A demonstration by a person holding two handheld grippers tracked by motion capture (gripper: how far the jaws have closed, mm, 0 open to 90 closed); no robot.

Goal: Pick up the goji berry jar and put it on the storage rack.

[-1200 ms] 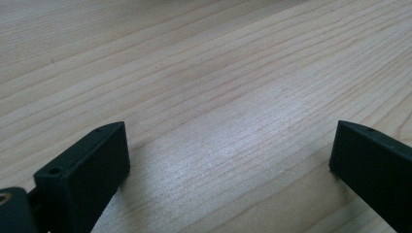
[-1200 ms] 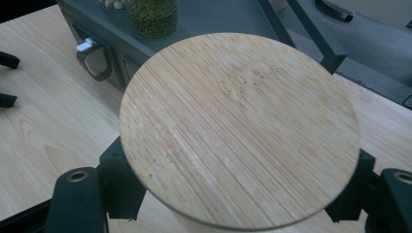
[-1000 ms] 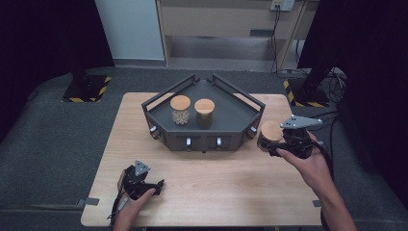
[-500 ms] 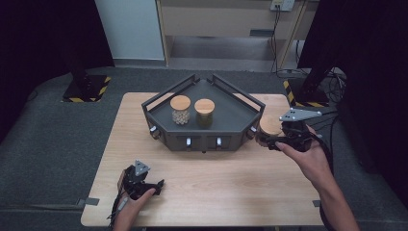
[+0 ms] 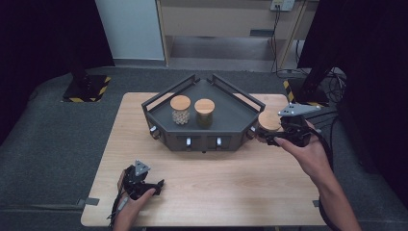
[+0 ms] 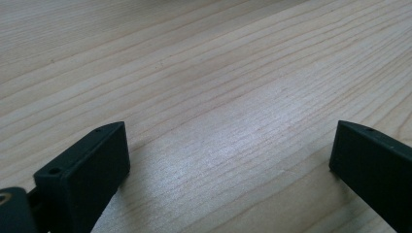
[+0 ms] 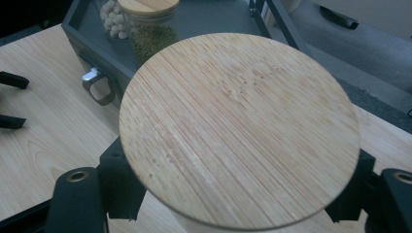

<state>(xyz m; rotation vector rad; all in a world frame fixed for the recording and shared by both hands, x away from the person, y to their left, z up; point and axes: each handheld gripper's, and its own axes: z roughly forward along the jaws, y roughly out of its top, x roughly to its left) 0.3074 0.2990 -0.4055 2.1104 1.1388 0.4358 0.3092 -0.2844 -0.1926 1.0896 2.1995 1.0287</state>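
gripping a wood-lidded jar (image 7: 238,128), right gripper (image 5: 276,137) fingers; left gripper (image 5: 144,185) fingers spread.

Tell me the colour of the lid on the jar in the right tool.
Light bamboo tan with fine straight grain lid; clearest in the right gripper view.

Jar (image 7: 240,128) body hidden beneath its wooden lid; contents unseen; right fingers (image 7: 119,187) partly covered

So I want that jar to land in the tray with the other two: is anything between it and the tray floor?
Only the tray's raised rail beside the held jar; past it, the floor right of the two jars lies open.
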